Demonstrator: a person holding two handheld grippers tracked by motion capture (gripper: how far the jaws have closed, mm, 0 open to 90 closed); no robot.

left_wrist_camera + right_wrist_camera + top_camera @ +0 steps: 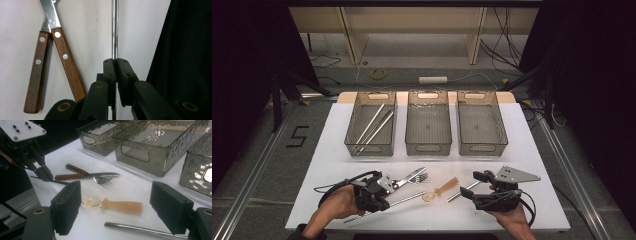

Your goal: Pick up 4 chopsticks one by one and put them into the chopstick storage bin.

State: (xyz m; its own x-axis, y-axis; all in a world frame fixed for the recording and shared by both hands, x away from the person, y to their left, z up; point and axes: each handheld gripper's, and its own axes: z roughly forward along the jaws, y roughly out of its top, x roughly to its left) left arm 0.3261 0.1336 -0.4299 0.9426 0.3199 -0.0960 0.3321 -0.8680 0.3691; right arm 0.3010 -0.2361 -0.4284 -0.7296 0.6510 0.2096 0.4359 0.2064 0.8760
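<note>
Left hand-held gripper (pixel 115 62) clenched on thin chrome metal straw (pixel 114 30); right hand-held gripper (pixel 115 207) released; lift level, lay lengthwise beside straws in leftmost smoked-plastic bin (pixel 353 131).

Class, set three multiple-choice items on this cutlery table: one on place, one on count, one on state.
1. Where do metal rods already lie? A left bin B middle bin C right bin
2. How many clear bins stand on the table? A two B three C four
3. The left gripper is: A wide open B shut on a metal rod C holding a fork

Key: 1 A, rods lie in the left bin. 2 B, three stand in a row. 3 B, the left gripper clamps the metal rod, beside the wooden-handled cutlery.
</note>
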